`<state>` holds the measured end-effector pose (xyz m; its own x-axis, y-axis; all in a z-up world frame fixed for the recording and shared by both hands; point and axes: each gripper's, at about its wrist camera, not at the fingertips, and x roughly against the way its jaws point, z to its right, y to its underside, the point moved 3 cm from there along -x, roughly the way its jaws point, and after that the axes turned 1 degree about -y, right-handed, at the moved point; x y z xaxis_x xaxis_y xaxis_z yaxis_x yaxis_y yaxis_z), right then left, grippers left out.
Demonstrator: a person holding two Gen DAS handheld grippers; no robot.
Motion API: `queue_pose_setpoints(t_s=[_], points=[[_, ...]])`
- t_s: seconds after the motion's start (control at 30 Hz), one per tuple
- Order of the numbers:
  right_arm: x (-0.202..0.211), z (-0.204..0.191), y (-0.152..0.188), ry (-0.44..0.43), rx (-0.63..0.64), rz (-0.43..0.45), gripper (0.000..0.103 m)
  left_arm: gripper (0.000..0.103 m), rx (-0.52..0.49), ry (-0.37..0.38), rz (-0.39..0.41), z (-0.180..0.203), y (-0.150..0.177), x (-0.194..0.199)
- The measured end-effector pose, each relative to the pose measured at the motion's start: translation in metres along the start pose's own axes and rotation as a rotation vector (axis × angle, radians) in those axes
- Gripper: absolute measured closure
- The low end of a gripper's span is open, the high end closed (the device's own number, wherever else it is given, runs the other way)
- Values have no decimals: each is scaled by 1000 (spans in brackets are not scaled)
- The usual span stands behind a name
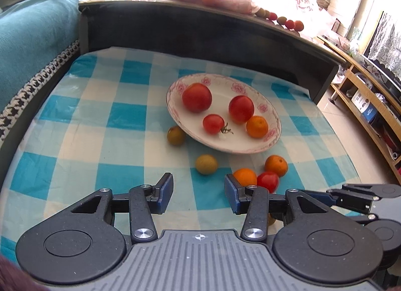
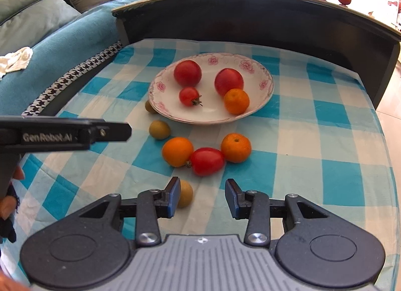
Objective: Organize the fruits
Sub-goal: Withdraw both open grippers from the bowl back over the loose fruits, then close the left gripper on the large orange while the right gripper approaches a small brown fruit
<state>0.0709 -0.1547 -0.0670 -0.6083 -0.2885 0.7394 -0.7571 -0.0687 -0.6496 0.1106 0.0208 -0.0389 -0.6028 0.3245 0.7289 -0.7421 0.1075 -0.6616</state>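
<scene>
Left tongs (image 1: pixel 198 194) gape wide and empty, a green fruit (image 1: pixel 206 164) just ahead; right tongs (image 2: pixel 202 197) likewise wide above the checked desk (image 2: pixel 313 140), nearer the oblong tomato (image 2: pixel 207 161) lying crosswise dead ahead, short of the floral plate (image 2: pixel 250 61)

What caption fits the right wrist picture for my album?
Open right gripper hovers over checked blue-and-white cloth, facing loose fruit and a floral white plate.

Left gripper (image 1: pixel 198 192), right gripper (image 2: pixel 202 197): jaws apart.
</scene>
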Motion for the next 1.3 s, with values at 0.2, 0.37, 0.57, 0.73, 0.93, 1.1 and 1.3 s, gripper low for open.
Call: queue_pose_setpoints(t_s=[0.2, 0.37, 0.57, 0.73, 0.93, 1.1, 1.3], points=[[-3, -5, -1, -25, 9, 8, 63, 47, -29, 22, -11, 7, 4, -3], [-5, -8, 0, -50, 14, 4, 63, 47, -37, 30, -23, 9, 6, -6], [-7, -11, 2, -78, 20, -6, 63, 46, -26, 33, -25, 7, 4, -8], [-7, -1, 0, -82, -20, -2, 63, 46, -44, 48, -35, 14, 6, -12], [-8, -6, 2, -109, -2, -17, 62, 45, -39, 55, -31, 15, 3, -14], [-13, -13, 7, -126, 24, -40, 62, 44, -37, 51, -38, 15, 3, -16], [-14, -17, 11, -113, 62, -54, 63, 44, -46, 63, -45, 17, 5, -18]])
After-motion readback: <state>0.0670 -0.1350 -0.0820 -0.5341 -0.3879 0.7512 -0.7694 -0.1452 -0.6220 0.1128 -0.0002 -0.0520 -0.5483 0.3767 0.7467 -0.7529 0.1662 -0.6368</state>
